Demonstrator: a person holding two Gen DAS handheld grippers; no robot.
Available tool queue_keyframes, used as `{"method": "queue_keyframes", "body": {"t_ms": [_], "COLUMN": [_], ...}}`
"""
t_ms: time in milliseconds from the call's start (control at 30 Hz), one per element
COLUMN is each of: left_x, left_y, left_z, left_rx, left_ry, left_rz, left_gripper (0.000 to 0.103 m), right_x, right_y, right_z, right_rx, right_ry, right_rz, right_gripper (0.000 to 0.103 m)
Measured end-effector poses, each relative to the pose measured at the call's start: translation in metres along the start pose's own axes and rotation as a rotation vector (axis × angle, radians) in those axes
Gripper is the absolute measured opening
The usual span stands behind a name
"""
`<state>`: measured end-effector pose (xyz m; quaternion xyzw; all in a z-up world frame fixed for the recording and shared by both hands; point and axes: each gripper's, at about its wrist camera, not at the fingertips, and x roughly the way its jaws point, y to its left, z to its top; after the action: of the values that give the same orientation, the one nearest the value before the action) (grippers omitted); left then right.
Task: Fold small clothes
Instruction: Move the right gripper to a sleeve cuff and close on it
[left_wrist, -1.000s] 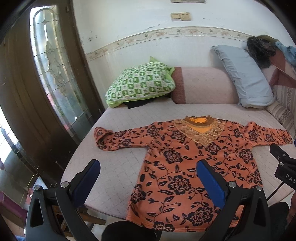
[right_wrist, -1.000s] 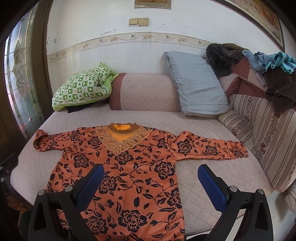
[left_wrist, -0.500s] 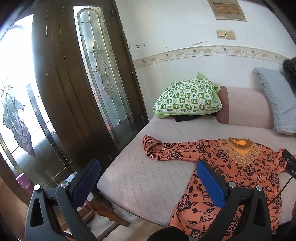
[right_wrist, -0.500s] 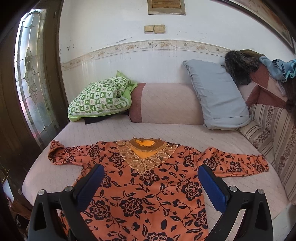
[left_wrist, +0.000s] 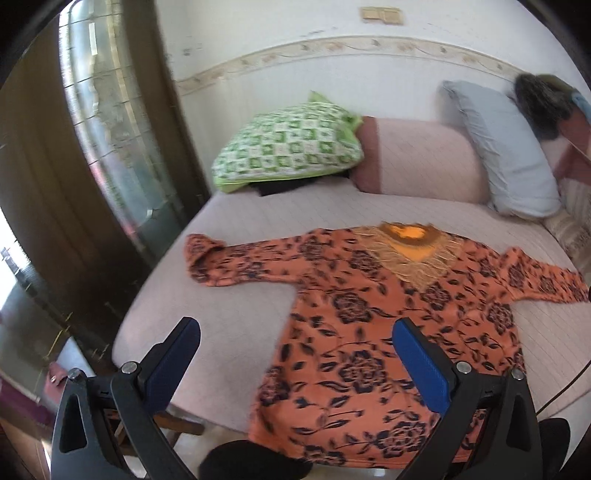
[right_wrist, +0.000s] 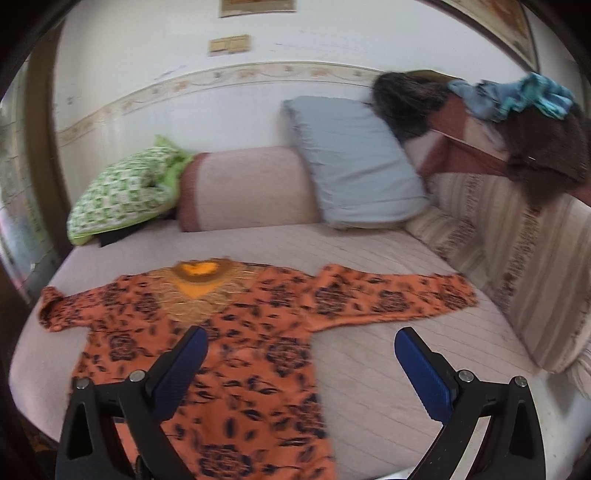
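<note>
Shirt (left_wrist: 373, 314) lies flat on the bed (left_wrist: 229, 306), hem at the near edge. Left gripper (left_wrist: 295, 354) and right gripper (right_wrist: 297, 356) hover apart, empty; bare bed both sides.

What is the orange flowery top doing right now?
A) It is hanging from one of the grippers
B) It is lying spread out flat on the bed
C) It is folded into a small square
B: the orange flowery top lies flat on the bed with both sleeves stretched out, and both grippers are open and empty.

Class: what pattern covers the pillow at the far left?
Green-and-white checks on the pillow, clearest in the left wrist view.
</note>
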<state>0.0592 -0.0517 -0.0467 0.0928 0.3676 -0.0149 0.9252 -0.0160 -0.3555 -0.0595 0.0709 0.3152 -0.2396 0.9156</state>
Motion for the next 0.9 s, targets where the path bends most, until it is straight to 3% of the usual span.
{"method": "queue_keyframes", "body": {"t_ms": [133,267,433,600,700,900], "left_x": [0.018,0.036,0.053,0.059,0.055,0.024], "left_y": [-0.055,-0.102,-0.155,-0.201,-0.222,-0.229], "left_z": [0.007,0.015,0.022,0.026,0.028,0.035], "left_rx": [0.099,0.169,0.228,0.292,0.327,0.289], "left_ry": [0.020,0.029,0.045,0.062,0.065,-0.001], "left_rz": [-0.085,-0.139,-0.215,-0.309,-0.346,-0.422], "left_gripper": [0.103,0.103,0.103,0.103,0.103,0.103], "right_x": [0.011,0.027,0.052,0.039,0.016,-0.017], "right_y": [-0.081,-0.165,-0.239,-0.260,-0.253,-0.234], "right_z": [-0.009,-0.032,-0.063,-0.069,-0.059,-0.045], "right_rx": [0.142,0.347,0.556,0.582,0.553,0.482], "right_ry": [0.039,0.080,0.163,0.175,0.155,0.112], "right_rz": [-0.066,-0.041,-0.060,-0.147,-0.138,-0.167], "right_gripper": [0.102,0.102,0.101,0.101,0.101,0.101]}}
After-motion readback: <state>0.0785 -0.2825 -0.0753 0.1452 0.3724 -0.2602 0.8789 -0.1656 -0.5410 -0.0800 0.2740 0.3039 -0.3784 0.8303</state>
